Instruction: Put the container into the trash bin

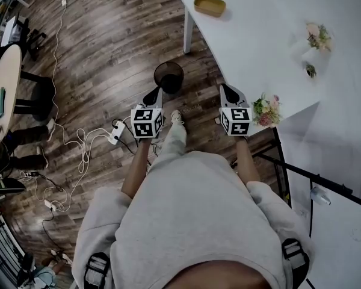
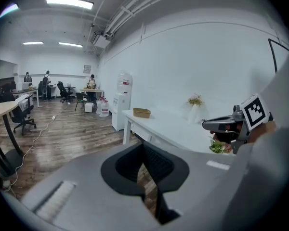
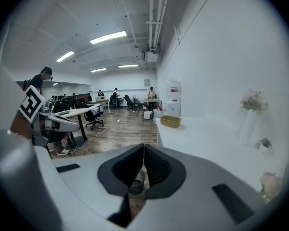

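The container (image 1: 209, 5) is a shallow tan tray lying at the far corner of the white table (image 1: 253, 47); it also shows in the left gripper view (image 2: 141, 112) and the right gripper view (image 3: 170, 121). A black mesh trash bin (image 1: 169, 77) stands on the wood floor beside the table leg, just ahead of both grippers. My left gripper (image 1: 151, 95) is shut and empty, held near the bin's near rim. Over the table's near edge, my right gripper (image 1: 229, 90) is shut with nothing in it. Part of the bin (image 3: 135, 184) shows below the right jaws.
Two small flower vases (image 1: 318, 37) (image 1: 266, 110) stand on the white table. White cables and a power strip (image 1: 115, 132) trail across the floor at the left. A round table (image 1: 3, 83) and office chairs are farther left. A water dispenser (image 2: 124, 100) stands beyond the table.
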Action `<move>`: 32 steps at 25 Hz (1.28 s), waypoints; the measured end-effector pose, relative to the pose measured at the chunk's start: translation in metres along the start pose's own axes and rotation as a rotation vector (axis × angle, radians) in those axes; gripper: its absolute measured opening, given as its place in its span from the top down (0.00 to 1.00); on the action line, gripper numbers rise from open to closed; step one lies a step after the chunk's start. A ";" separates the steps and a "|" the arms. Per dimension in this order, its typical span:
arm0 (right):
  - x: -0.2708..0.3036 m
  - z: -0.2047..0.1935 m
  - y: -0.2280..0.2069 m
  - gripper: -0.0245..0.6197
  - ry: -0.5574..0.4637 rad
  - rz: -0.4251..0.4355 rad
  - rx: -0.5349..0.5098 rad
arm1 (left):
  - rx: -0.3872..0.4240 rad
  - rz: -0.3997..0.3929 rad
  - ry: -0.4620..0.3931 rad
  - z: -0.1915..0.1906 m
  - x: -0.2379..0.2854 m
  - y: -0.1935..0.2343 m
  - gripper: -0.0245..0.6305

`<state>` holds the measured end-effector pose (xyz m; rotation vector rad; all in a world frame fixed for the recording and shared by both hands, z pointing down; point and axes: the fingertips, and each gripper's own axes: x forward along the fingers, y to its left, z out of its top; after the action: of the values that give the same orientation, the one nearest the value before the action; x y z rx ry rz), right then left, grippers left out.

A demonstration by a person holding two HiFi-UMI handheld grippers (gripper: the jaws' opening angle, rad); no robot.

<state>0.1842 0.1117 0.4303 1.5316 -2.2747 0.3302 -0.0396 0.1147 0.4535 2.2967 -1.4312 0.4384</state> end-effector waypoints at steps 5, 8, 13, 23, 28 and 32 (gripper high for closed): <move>0.035 0.023 -0.011 0.94 0.008 -0.015 -0.002 | -0.008 -0.016 0.002 0.025 0.033 0.023 0.95; 0.058 0.039 -0.015 0.94 0.008 -0.017 -0.011 | -0.009 -0.026 0.001 0.040 0.054 0.037 0.95; 0.097 0.062 -0.025 0.94 0.009 -0.028 -0.027 | -0.006 -0.048 -0.007 0.066 0.089 0.057 0.95; 0.155 0.093 -0.042 0.94 0.004 -0.057 -0.028 | 0.006 -0.096 -0.002 0.103 0.151 0.092 0.95; 0.172 0.097 -0.049 0.94 0.013 -0.082 -0.020 | 0.018 -0.121 0.000 0.114 0.172 0.099 0.95; 0.179 0.097 -0.050 0.94 0.017 -0.083 -0.020 | 0.015 -0.122 0.004 0.115 0.178 0.106 0.95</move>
<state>0.1530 -0.0957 0.4196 1.6023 -2.1873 0.2957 -0.0533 -0.1217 0.4527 2.3772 -1.2814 0.4184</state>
